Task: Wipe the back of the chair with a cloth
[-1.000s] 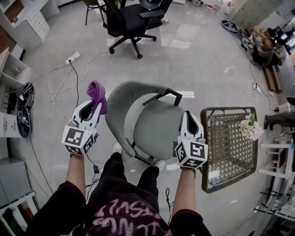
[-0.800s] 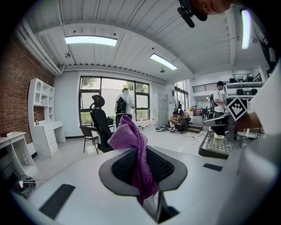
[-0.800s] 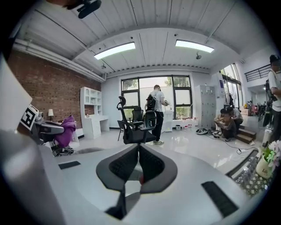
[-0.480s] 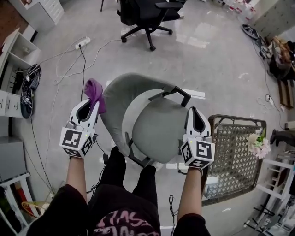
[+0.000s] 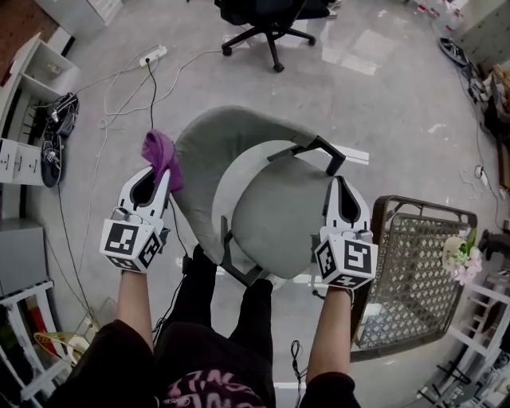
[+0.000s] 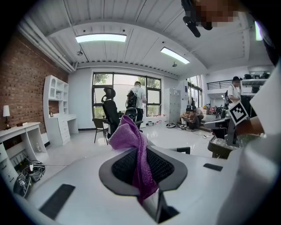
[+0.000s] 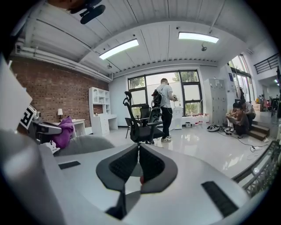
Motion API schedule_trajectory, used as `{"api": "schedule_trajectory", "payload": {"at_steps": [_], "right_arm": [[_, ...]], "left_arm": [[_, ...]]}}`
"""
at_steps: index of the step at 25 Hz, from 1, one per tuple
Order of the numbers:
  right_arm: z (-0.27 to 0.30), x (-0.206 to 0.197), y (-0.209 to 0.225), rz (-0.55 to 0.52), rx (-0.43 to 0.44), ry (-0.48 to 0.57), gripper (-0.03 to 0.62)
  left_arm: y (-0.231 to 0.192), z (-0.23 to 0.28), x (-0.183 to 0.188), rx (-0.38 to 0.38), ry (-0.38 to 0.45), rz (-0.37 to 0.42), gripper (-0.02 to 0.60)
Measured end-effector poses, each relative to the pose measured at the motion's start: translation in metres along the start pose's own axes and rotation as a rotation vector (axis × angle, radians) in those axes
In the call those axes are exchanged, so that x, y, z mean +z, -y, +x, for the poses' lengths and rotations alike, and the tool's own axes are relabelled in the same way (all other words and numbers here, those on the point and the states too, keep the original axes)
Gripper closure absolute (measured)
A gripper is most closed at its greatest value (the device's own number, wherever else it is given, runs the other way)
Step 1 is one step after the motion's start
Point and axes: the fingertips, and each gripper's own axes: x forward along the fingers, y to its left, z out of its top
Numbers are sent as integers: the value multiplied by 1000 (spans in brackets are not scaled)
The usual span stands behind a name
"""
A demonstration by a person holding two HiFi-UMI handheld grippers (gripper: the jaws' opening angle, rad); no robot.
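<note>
A grey chair stands in front of me, its curved back [image 5: 213, 137] wrapping round the round seat [image 5: 279, 217]. My left gripper [image 5: 162, 169] is shut on a purple cloth [image 5: 158, 151], which bunches up above the jaws right beside the left edge of the back; I cannot tell whether it touches. In the left gripper view the cloth [image 6: 131, 145] hangs down between the jaws of that gripper [image 6: 142, 169]. My right gripper [image 5: 342, 185] hovers over the seat's right edge, shut with nothing in it. The right gripper view shows its own jaws [image 7: 138, 163] together and the cloth [image 7: 64, 132] far left.
A wicker-mesh chair [image 5: 414, 271] stands close on the right, with flowers [image 5: 462, 259] beyond it. A black office chair [image 5: 271, 16] is at the top. A power strip and cables [image 5: 151, 56] lie on the floor, white shelves [image 5: 32, 88] at left. People stand by the window [image 7: 166, 110].
The grey chair has come nearer and lower in the head view. The left gripper with the cloth now sits closer to the edge of the back; the right gripper is over the seat's edge.
</note>
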Motion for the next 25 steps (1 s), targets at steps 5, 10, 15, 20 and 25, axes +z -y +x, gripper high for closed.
{"api": "schedule_trajectory", "payload": {"at_steps": [5, 10, 15, 20, 25], "right_arm": [[-1, -4, 7, -21, 26, 0, 566], [1, -16, 7, -19, 58, -5, 566], [5, -20, 10, -31, 94, -5, 566], [6, -35, 27, -35, 103, -15, 566], [17, -50, 49, -35, 79, -29, 566]], "left_arm": [[10, 15, -14, 41, -32, 14, 508], [28, 39, -22, 52, -67, 0, 509], [35, 60, -33, 130, -106, -42, 508], [48, 91, -45, 147, -124, -78, 508], [60, 131, -52, 121, -124, -64, 508]]}}
